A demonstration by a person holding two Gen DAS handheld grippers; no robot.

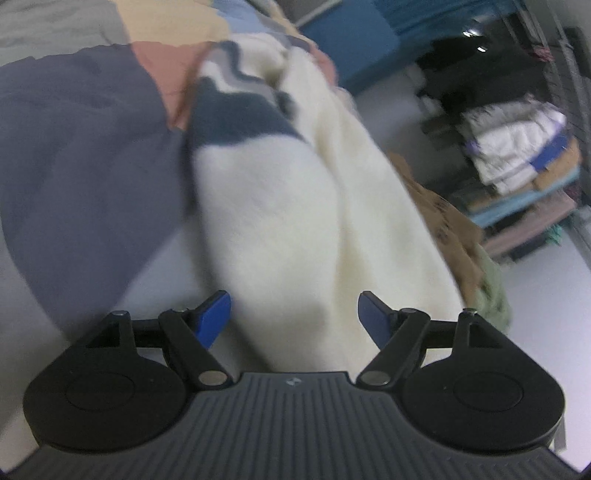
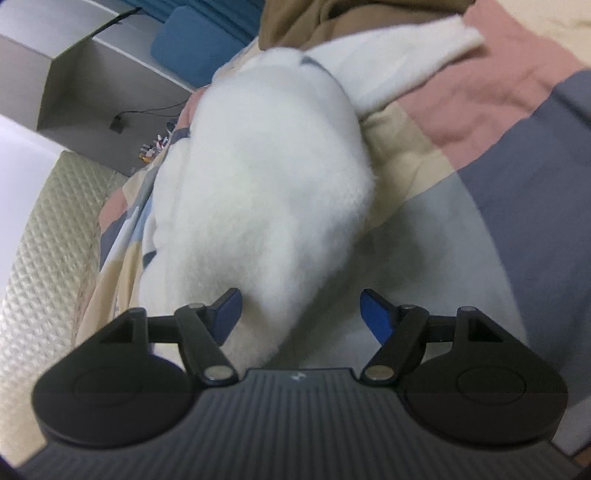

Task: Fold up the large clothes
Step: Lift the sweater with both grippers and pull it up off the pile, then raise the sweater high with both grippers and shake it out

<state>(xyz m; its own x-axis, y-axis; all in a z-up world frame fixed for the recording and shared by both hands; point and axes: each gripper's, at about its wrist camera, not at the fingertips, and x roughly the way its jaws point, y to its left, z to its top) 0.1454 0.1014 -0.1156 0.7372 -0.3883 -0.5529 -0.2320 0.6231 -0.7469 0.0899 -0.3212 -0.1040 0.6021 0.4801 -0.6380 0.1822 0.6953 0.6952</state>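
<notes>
A cream fleece garment (image 1: pixel 295 206) with a dark navy and grey zigzag band lies bunched on a patchwork bedspread (image 1: pixel 74 147). My left gripper (image 1: pixel 294 314) is open, its blue pads apart with the cream fleece lying between them, not pinched. In the right wrist view the same fluffy white garment (image 2: pixel 266 177) stretches away, one sleeve (image 2: pixel 406 62) flung to the upper right. My right gripper (image 2: pixel 301 314) is open too; the fleece brushes its left pad (image 2: pixel 227 314), and the right pad stands clear.
The bedspread (image 2: pixel 498 122) has pink, beige, grey and navy patches. A quilted mattress edge (image 2: pixel 48 236) runs along the left. Folded pale clothes (image 1: pixel 513 144) and cardboard (image 1: pixel 450 229) are stacked beside the bed. A tan garment (image 2: pixel 332 18) lies beyond the fleece.
</notes>
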